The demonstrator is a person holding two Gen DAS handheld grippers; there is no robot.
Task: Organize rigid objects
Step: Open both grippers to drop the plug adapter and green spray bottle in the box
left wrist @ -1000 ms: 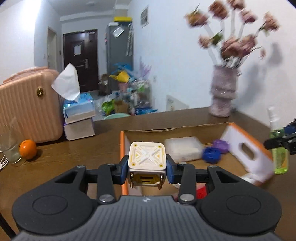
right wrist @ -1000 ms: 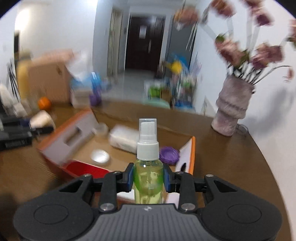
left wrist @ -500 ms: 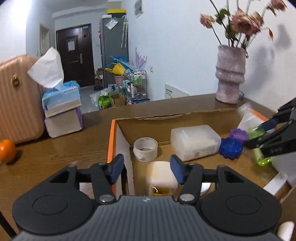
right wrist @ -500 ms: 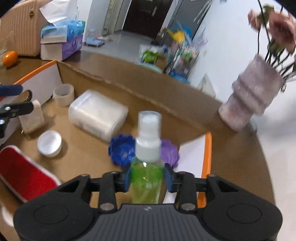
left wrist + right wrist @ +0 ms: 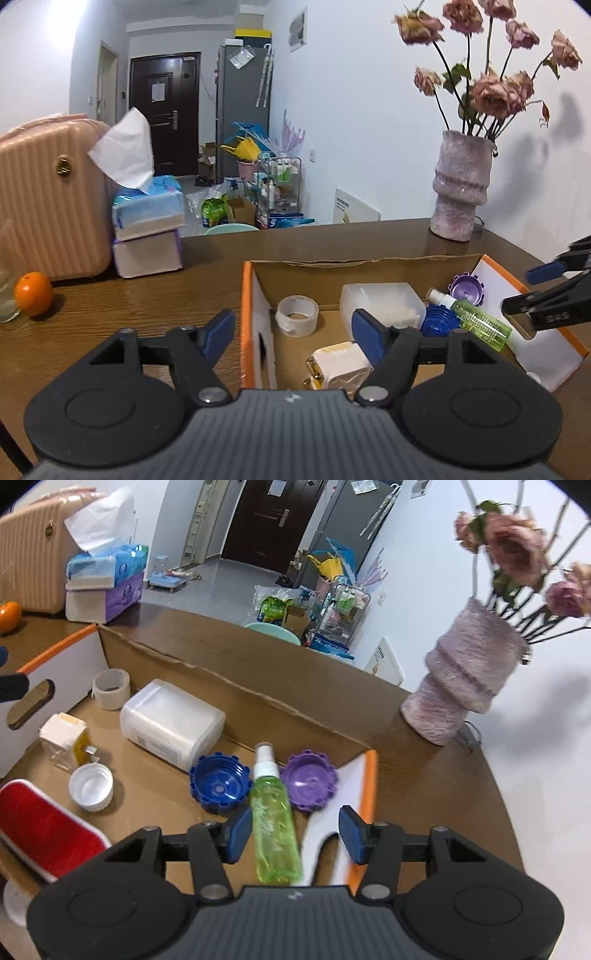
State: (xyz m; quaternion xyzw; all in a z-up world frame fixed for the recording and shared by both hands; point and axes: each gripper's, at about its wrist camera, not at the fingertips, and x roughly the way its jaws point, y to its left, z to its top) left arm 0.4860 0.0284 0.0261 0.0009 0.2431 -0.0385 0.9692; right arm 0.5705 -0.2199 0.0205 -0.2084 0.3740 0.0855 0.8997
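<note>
Green spray bottle [image 5: 275,834] flat, nozzle toward far box wall [image 5: 236,672]

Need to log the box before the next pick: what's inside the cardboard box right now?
The cardboard box holds a tape roll, clear plastic container, white-yellow cube, white cap, blue cap, purple cap, green spray bottle and a red item. The grippers cover the near floor.

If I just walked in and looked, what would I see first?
Probably the cardboard box on the brown table, with small things inside. A green spray bottle lies in it between a blue cap and a purple cap, right under the right gripper, whose jaws are opening and not pressing it. At the table's far corner stands a pink vase of dried roses.
</note>
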